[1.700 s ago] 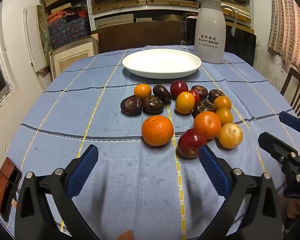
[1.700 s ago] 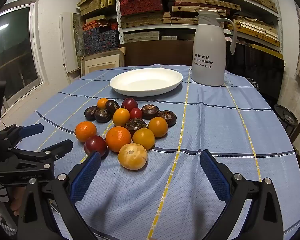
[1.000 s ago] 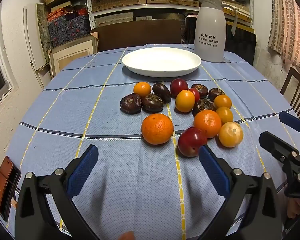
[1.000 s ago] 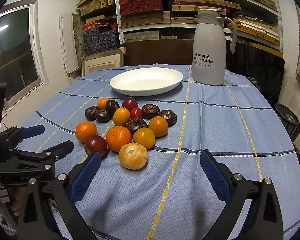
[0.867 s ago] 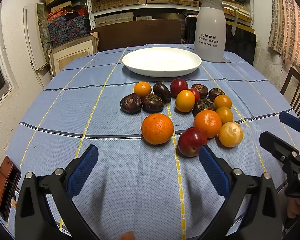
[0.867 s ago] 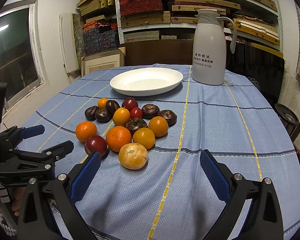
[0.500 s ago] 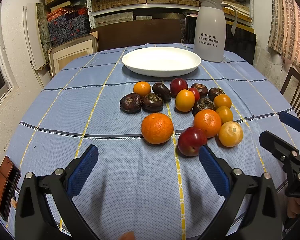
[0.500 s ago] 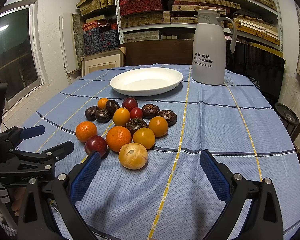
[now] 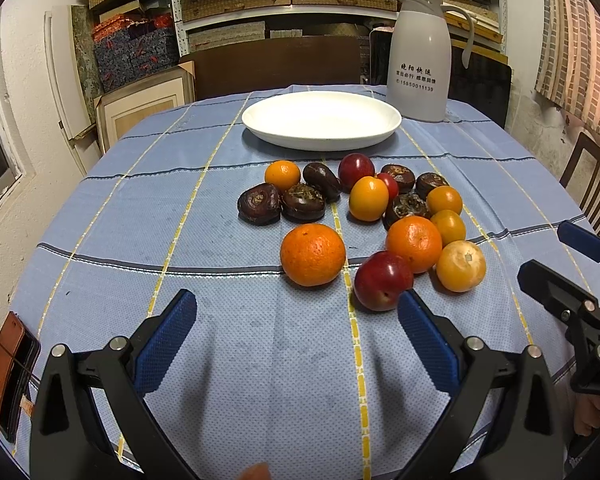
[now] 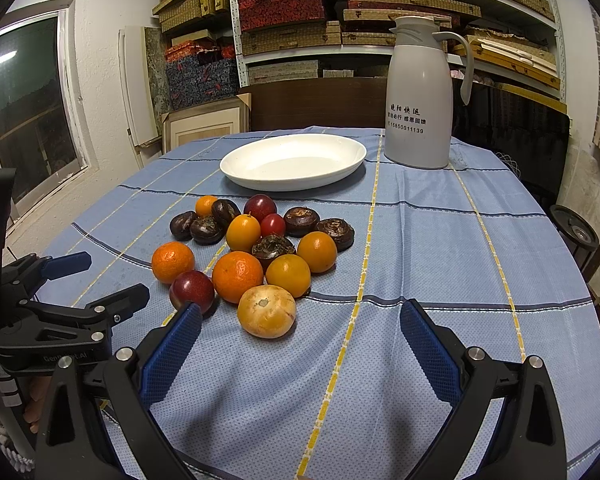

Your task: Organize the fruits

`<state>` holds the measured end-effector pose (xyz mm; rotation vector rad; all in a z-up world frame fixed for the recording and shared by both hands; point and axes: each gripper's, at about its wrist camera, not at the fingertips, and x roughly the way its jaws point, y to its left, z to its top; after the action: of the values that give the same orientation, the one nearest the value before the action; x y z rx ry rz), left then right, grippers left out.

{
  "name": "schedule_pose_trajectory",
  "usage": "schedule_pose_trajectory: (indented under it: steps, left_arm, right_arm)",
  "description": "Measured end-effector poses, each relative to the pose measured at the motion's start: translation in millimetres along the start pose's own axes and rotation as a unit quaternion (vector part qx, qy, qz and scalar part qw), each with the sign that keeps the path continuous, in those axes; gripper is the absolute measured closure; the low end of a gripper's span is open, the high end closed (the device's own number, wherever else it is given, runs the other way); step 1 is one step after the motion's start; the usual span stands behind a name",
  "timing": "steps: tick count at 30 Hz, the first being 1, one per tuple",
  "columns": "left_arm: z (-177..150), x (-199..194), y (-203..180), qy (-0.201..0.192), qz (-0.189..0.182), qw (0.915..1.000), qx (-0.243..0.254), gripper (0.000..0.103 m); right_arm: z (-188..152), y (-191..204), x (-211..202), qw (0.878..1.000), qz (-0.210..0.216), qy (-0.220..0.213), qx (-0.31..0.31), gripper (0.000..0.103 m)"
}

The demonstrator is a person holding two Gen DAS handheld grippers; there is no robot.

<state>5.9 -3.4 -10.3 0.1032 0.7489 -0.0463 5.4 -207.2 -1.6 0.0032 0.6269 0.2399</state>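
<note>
Blue checked cloth bench (image 9: 180, 216): both jaws apart, empty. Risk: round orange mandarin (image 9: 313, 254) may roll when nudged, scattering neighbours before the white oval plate (image 9: 284, 136).

A storeroom or back room of a home or small shop: metal shelves (image 10: 380, 20) along the far wall are stacked with flat woven and red patterned boxes (image 10: 288, 8), framed boards (image 10: 204, 124) lean below them, and a desk with a blue checked cloth (image 10: 420, 240) carries a white thermos jug (image 10: 420, 96)
</note>
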Motion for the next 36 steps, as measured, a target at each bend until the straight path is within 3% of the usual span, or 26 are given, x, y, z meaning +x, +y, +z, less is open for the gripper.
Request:
schedule_pose_trajectory:
  steps: [36]
  left_arm:
    - [-2.2,-3.6,-0.3,0.008,-0.003,1.0000,0.000,0.004]
  right_arm:
    - [-0.2,-0.5,0.5,1.000,0.001,0.001,0.002,0.003]
